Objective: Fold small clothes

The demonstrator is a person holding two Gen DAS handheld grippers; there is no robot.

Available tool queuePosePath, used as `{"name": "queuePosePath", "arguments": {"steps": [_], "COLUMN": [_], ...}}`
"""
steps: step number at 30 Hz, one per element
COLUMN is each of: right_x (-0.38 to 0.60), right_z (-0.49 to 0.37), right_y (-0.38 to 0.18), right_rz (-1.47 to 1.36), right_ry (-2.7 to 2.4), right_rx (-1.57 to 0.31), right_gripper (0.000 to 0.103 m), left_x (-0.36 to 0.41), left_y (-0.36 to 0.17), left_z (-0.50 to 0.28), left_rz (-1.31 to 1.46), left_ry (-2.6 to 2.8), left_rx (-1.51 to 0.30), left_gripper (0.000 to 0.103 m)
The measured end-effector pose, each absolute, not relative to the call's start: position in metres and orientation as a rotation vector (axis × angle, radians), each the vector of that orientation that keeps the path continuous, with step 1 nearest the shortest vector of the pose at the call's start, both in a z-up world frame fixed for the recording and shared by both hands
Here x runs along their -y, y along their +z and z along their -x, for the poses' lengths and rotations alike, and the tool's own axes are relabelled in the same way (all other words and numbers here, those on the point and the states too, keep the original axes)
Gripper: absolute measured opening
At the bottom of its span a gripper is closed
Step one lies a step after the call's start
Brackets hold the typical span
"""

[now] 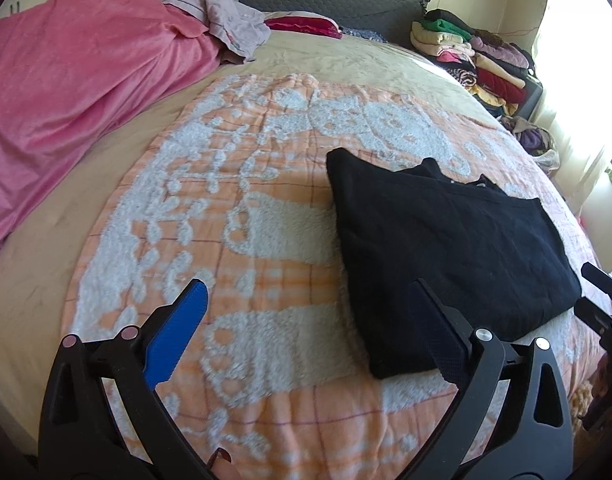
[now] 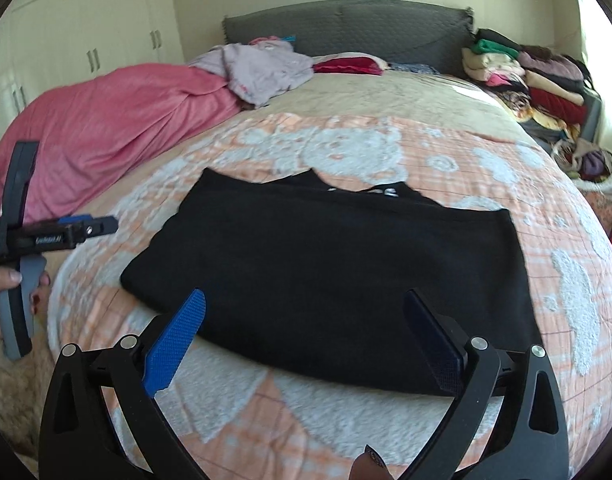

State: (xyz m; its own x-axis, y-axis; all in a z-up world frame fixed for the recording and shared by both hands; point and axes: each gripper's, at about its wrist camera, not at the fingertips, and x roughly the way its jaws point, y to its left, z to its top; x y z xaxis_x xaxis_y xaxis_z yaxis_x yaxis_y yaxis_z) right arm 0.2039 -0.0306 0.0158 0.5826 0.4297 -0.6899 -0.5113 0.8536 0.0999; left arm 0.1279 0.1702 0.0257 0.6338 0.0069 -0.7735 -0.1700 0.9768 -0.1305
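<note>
Garment: the black knit garment (image 2: 326, 272), folded into a broad slab, lies flat on the orange-and-white fleecy patterned blanket (image 1: 233, 240) spread over the bed, with its neckline edge towards the headboard.
Left gripper: the left gripper (image 1: 310, 328) stands released, its blue pad and dark pad wide apart over bare blanket, just beside the garment's left edge; nothing sits between them.
Right gripper: the right gripper (image 2: 306, 336) is spread wide too, holding nothing, above the garment's near edge.
Risk, fold: the upper layer looks loose, so a pinch that catches one layer alone would probably drag the fold open.
Risk, blanket: the pile is deep; a low pad could snag blanket along with cloth and skew the slab.
Risk, crowding: both tools are close at the near side and might knock together.
Containers: a pale sack (image 1: 540, 144) at the bed's far right holds purple and tan clothing; beside it, a loose stack of folded clothes (image 1: 470, 60) sits uncontained.
</note>
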Motion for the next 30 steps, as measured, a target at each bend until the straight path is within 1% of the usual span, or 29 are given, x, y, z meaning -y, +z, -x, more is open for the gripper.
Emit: {"name": "queuePosePath", "arguments": {"steps": [17, 30], "right_x": [-0.054, -0.095], "right_z": [-0.179, -0.176], "right_y": [-0.009, -0.044], "right_rz": [0.308, 0.491], "right_ry": [0.662, 0.662], "right_rx": [-0.777, -0.784], "right_gripper": [0.098, 0.098], "left_x": [-0.203, -0.216], "left_y": [0.017, 0.005], "left_z": [-0.113, -0.131], "left_rz": [0.199, 0.207], "left_ry": [0.188, 0.224], "left_rx": [-0.902, -0.922], "left_gripper": [0.093, 0.093]}}
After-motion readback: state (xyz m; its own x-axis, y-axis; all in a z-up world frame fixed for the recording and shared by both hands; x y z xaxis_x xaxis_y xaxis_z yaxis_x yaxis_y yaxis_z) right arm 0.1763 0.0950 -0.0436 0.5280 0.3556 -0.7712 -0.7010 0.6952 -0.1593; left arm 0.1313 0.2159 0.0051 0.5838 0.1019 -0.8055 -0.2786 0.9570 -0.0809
